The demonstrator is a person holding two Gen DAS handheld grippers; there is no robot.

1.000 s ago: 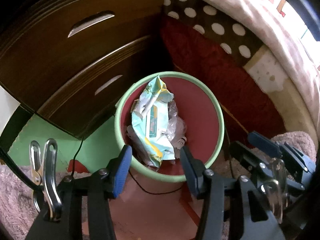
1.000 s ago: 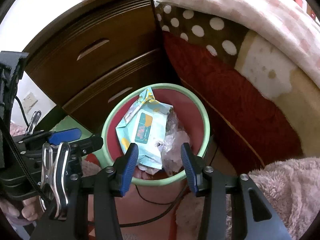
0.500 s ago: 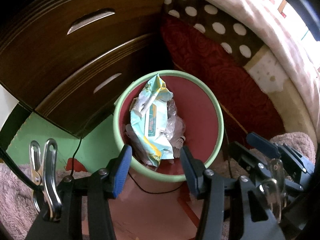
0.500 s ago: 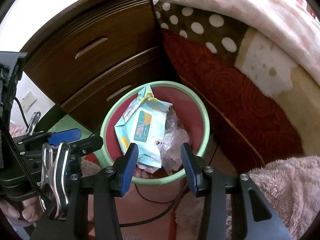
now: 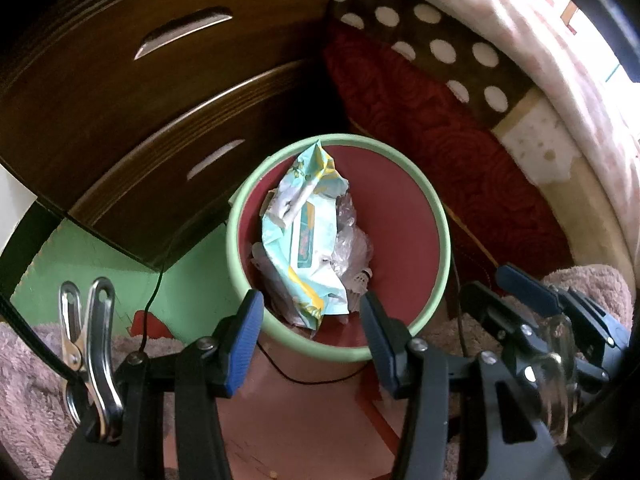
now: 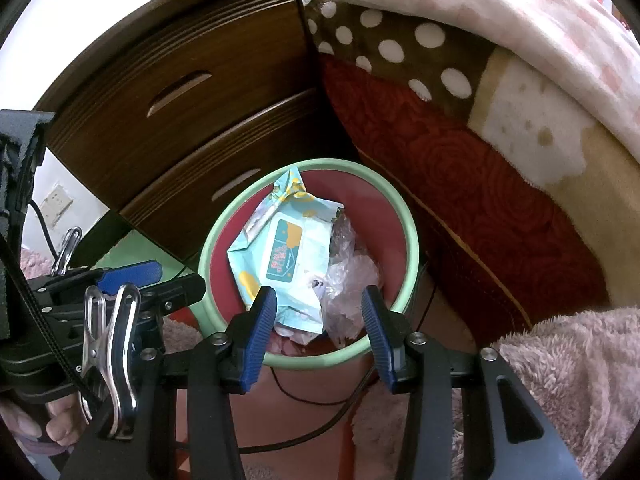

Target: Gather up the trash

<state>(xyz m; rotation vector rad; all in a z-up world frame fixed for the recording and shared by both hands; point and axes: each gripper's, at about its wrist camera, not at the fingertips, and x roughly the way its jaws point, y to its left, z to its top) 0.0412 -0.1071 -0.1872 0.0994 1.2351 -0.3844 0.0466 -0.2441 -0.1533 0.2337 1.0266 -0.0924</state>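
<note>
Hand-held gripper, left (image 5: pixel 312 322): black frame, blue ribbed pads (image 5: pixel 244 340), jaws parted and released, nothing between them; pointed steeply down over the near rim of the bin. Steel spring clip (image 5: pixel 90 356) fixed at its left side.

Hand-held gripper, right (image 6: pixel 318 326): same build, blue pads (image 6: pixel 260 336) apart, released, empty; poised above the near edge of the bin, beside the left unit, which shows at the left of the right wrist view. Fingertips of a person's hand (image 6: pixel 36 428) visible under that left unit.

Bin (image 5: pixel 440 216): round, pale green rim, dull red inner wall; stands on the reddish floor (image 5: pixel 304 432) in the corner between the drawer unit and the bed.

Wipes packet (image 6: pixel 286 256): soft pack, pale blue with yellow patches, teal label with pink lettering on a white flap; crumpled, slack, top end leaning on the far-left rim. Lies inside the bin, uppermost of the contents.

Clear plastic wrap (image 6: pixel 352 276): crinkled, transparent; in the bin, touching the packet's right side.

Thin black cable (image 5: pixel 304 378): runs on the floor just beside the bin's base.

Drawer unit (image 5: pixel 168 92): dark brown wood, two drawers with recessed handles; behind and left of the bin.

Bedding (image 6: pixel 460 128): red rose-patterned cover, brown panel with white dots, pink-and-white quilt above; right of the bin.

Fluffy pink rug (image 6: pixel 568 380): lower right.
</note>
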